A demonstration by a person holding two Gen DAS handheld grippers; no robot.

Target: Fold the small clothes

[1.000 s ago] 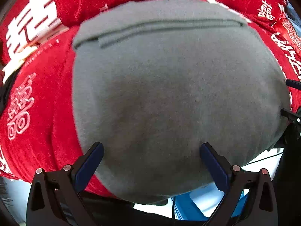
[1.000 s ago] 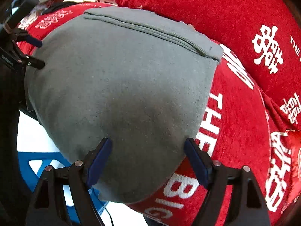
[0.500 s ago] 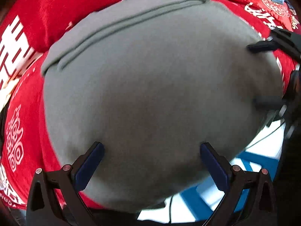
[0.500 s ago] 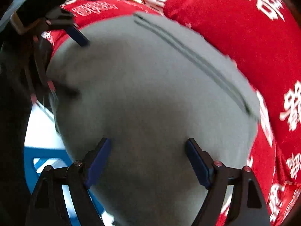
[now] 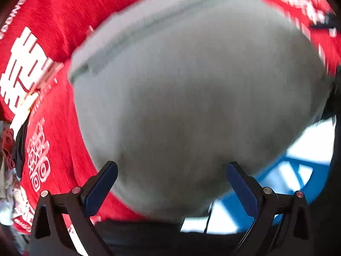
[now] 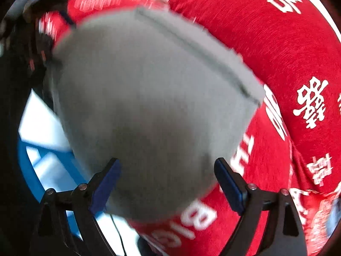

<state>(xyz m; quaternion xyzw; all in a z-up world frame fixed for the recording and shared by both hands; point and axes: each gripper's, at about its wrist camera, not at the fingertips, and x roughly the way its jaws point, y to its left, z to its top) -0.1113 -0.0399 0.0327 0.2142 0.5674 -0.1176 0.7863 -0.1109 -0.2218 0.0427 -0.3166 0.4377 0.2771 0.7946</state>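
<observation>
A grey folded garment [image 5: 191, 85] lies flat on a red cloth with white characters [image 5: 53, 21], its seamed edge at the far side. My left gripper [image 5: 171, 166] hovers over the garment's near edge, open, with nothing pinched. In the right wrist view the same grey garment [image 6: 149, 96] fills the middle on the red cloth [image 6: 277, 42]. My right gripper [image 6: 167, 162] stands above its near edge with its jaws opening. The cloth lies below them, and the pads do not press on it. Both pictures are blurred by motion.
Below the near edge of the red surface a blue frame-like object [image 5: 298, 170] stands on a pale floor, also seen as the blue object [image 6: 42, 170] in the right wrist view. A thin cable runs there. Dark blurred gripper parts [image 6: 38, 42] sit at the garment's far left.
Both views have rolled, so the garment's seamed edge now runs slanted. The grippers shifted sideways over the garment. The right jaws stand a little wider; the left stayed open.
</observation>
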